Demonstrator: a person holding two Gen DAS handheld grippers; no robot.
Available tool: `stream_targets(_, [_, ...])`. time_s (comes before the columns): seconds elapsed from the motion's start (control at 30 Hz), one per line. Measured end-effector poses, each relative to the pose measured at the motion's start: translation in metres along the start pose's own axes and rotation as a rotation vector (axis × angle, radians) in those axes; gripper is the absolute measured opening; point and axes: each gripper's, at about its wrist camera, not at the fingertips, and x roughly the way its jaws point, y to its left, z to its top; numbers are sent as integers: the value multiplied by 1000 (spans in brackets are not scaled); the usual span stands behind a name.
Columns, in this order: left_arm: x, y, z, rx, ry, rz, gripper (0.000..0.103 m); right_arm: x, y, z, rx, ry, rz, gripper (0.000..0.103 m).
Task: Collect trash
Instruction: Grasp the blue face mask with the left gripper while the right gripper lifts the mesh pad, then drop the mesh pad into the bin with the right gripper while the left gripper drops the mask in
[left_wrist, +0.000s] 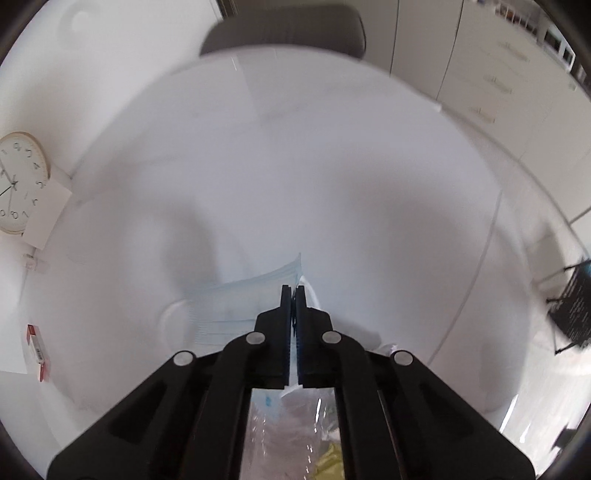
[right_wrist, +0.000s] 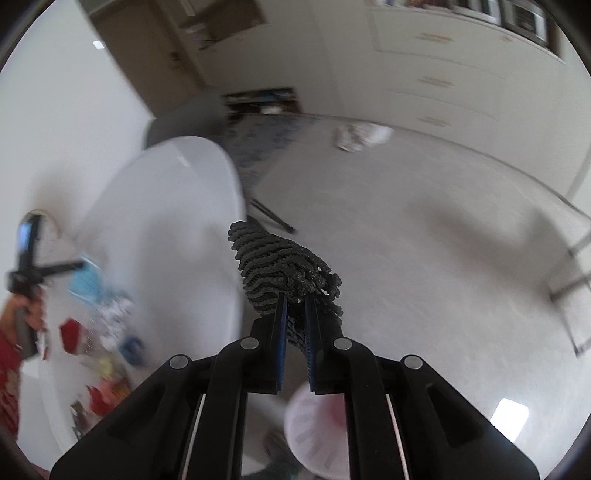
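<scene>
In the left wrist view my left gripper (left_wrist: 295, 291) is shut on a pale blue face mask (left_wrist: 236, 306), whose edge is pinched between the pads just above the white table (left_wrist: 332, 166). Crinkled clear wrappers (left_wrist: 291, 435) show below the jaws. In the right wrist view my right gripper (right_wrist: 295, 295) is shut on a dark grey knitted mesh piece (right_wrist: 280, 266), held over the floor beside the table's edge (right_wrist: 177, 206). A white slotted bin (right_wrist: 317, 435) sits below the right gripper. At the far left of that view, the left gripper (right_wrist: 77, 264) holds the mask (right_wrist: 86, 282).
A heap of mixed trash (right_wrist: 107, 332) lies on the table near the left hand. A wall clock (left_wrist: 18, 184) and a small red box (left_wrist: 37, 350) lie on the left. A grey chair (left_wrist: 284, 33) stands beyond the table. Crumpled litter (right_wrist: 360, 136) lies on the floor by white drawers.
</scene>
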Motion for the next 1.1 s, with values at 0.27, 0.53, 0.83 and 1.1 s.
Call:
stream_targets(0.27, [-110, -7, -17, -20, -227, -57, 2, 48, -68, -123, 211, 207, -125, 10])
stream_targets(0.53, [-208, -65, -56, 72, -323, -211, 2, 175, -88, -210, 291, 425, -155, 14])
stream_targets(0.83, [-182, -179, -99, 286, -169, -422, 2, 158, -87, -205, 278, 380, -162, 83])
stream_targets(1.1, [-124, -301, -171, 479, 43, -554, 2, 21, -127, -196, 275, 185, -259, 95])
